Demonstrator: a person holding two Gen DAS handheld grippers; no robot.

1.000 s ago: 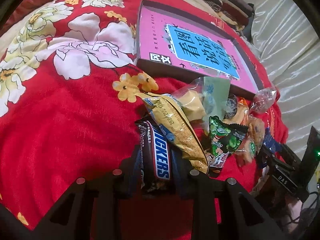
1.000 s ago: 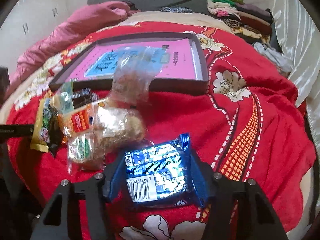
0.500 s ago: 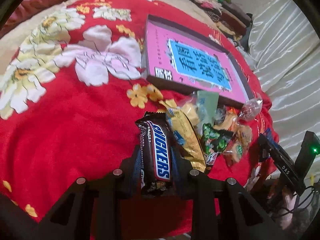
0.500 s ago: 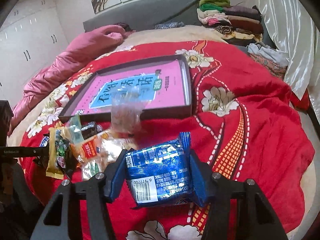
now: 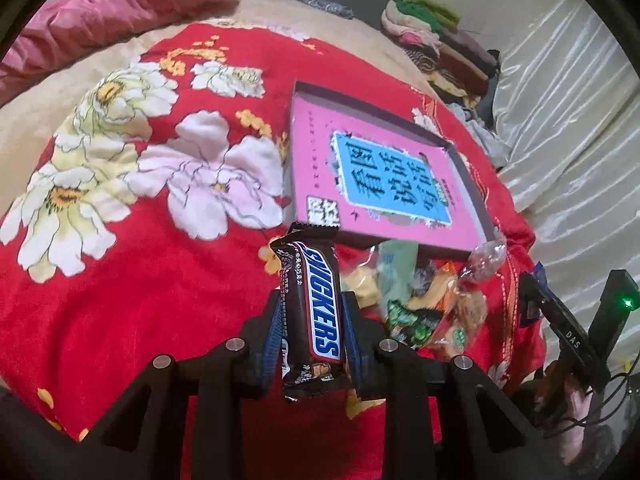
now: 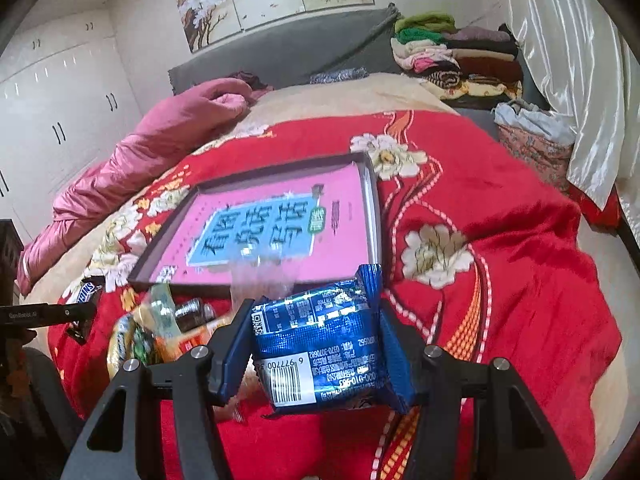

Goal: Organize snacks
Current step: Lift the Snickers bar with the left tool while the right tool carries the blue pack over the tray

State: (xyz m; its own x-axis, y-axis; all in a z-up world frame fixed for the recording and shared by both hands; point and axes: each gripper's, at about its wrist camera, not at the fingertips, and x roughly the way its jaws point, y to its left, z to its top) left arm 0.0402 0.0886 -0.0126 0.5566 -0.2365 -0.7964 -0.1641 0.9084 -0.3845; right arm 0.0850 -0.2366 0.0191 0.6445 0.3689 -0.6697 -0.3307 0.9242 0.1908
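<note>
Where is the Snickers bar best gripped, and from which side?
Across its narrow width at the lower half, coming in from its near end, as the left gripper does now: the Snickers bar is long and slim, so the jaws span its long edges.

Snack pile [image 5: 424, 300] before tray [image 5: 476, 204]

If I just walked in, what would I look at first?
Probably the brown Snickers chocolate bar pinched in the left gripper, and the shiny blue foil snack packet clamped in the right gripper. Behind them, a shallow dark box with a pink and blue printed sheet inside lies on the red flowered blanket, with a heap of mixed snack wrappers before it.
</note>
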